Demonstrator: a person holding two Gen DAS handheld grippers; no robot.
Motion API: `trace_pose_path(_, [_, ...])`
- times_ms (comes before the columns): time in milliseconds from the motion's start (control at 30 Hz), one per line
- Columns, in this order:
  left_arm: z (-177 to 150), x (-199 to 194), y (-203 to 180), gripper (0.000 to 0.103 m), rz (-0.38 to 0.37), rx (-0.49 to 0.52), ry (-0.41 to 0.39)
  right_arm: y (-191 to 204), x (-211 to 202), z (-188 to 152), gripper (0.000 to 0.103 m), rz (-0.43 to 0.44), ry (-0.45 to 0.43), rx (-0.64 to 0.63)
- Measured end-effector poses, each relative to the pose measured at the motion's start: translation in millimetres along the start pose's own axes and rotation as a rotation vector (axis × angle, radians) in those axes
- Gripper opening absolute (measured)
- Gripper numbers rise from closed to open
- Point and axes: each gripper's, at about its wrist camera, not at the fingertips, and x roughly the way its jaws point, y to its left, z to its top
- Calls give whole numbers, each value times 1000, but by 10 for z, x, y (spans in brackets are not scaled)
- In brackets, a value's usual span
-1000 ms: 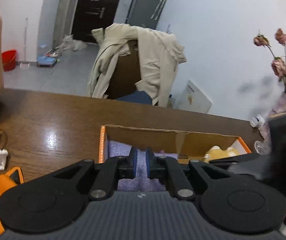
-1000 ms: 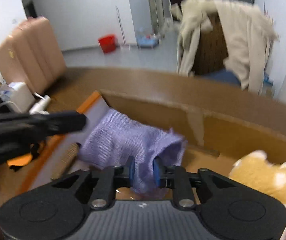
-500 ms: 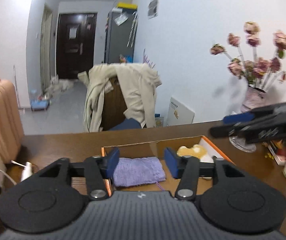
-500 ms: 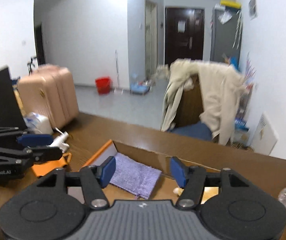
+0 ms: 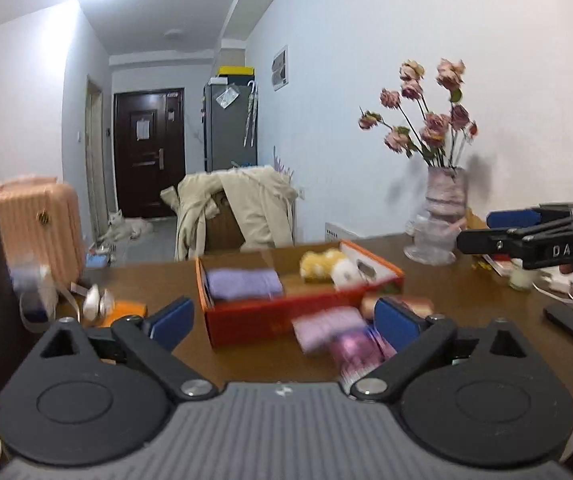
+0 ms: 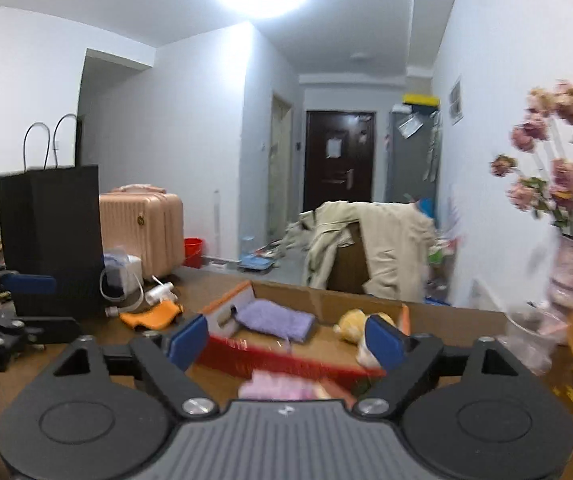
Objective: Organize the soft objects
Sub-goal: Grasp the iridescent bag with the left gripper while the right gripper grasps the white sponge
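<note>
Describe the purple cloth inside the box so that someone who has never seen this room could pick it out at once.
Find the wooden table, then the orange-red cardboard box on it. The purple cloth lies flat in the box's left end. The yellow plush toy sits at the right end, and the pink cloths lie outside on the table.

Vase of dried pink roses (image 5: 444,196) on the brown desk (image 5: 466,292), beige coat (image 5: 242,208) draped over a chair, pink suitcase (image 6: 142,228), black paper bag (image 6: 50,236), dark door (image 5: 149,152) down the hall
</note>
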Motion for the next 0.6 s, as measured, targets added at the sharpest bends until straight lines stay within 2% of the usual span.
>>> trace_pose_path(100, [-300, -183, -110, 100, -1, -63, 29, 60, -231, -437, 87, 23, 40, 46])
trace_pose_path(200, [-452, -163, -179, 100, 0, -103, 83, 76, -301, -703, 87, 46, 111, 45])
trace_pose_path(300, [-461, -64, -245, 100, 13, -79, 109, 17, -324, -776, 87, 32, 131, 49])
trace_pose_path(467, [-445, 144, -336, 100, -8, -69, 124, -96, -335, -848, 87, -1, 124, 76])
trace_pose_path(600, [-477, 527, -426, 100, -36, -96, 178, -175, -182, -965, 86, 16, 168, 90])
